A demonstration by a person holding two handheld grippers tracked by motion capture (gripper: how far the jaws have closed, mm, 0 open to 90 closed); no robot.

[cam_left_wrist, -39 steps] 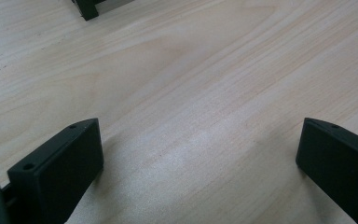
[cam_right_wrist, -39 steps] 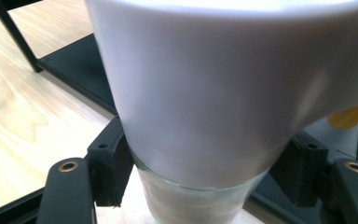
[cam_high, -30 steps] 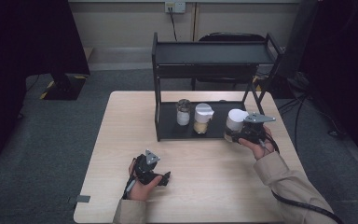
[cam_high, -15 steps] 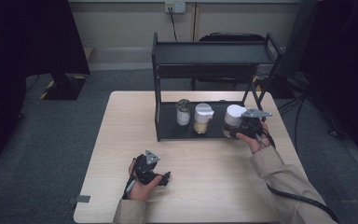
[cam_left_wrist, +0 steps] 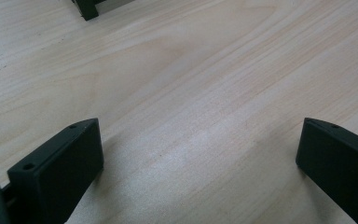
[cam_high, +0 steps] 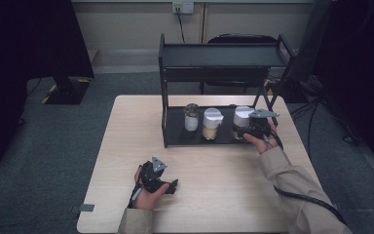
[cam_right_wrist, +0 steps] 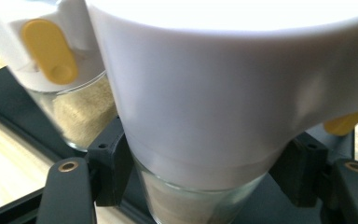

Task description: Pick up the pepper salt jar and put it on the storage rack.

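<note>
Right gripper view: right gripper (cam_right_wrist: pixel 200 182) clamps the white-lidded jar (cam_right_wrist: pixel 223 107) between its jaws over the rack's lower shelf (cam_high: pixel 175 134); left gripper (cam_left_wrist: pixel 200 163) rests unclenched on the table (cam_left_wrist: pixel 191 70).

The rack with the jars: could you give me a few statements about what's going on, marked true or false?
1. The right gripper is shut on a white-lidded jar. True.
2. The left gripper holds a jar. False: its jaws are open over bare table.
3. Three jars stand on the rack's lower shelf. True.
4. The middle jar lies on its side. False: it stands upright.
5. The top shelf holds jars. False: it is bare.
</note>
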